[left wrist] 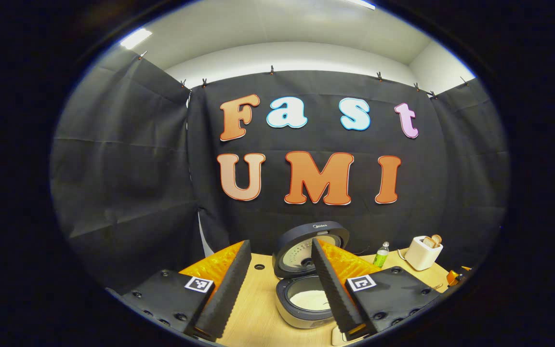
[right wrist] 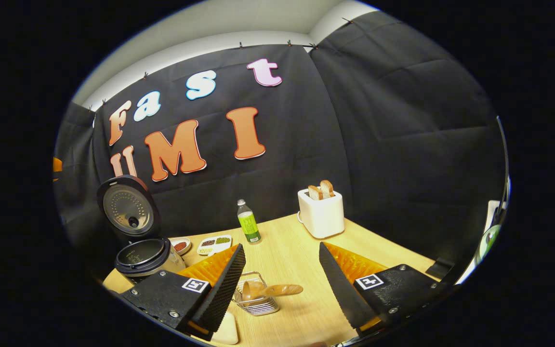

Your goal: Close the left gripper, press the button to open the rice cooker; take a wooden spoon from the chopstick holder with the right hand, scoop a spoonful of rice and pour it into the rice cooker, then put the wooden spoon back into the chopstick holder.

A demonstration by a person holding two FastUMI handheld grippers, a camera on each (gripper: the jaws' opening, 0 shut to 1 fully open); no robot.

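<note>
Both grippers' jaws spread, left gripper (left wrist: 277, 284) partly hiding open rice cooker (left wrist: 306, 299), wooden spoon (right wrist: 270, 290) in chopstick holder (right wrist: 257, 302).

This is a booth made to look like a kitchen. Black cloth walls (right wrist: 378, 120) hang from clips behind a light wooden table (right wrist: 297, 255). On the table stand a white toaster with bread (right wrist: 322, 212), a small green bottle (right wrist: 248, 222) and an open dark rice cooker (right wrist: 142, 255).

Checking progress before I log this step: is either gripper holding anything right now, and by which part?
Nothing is held. The left gripper and right gripper are both open; the wooden spoon sits in the chopstick holder.
</note>
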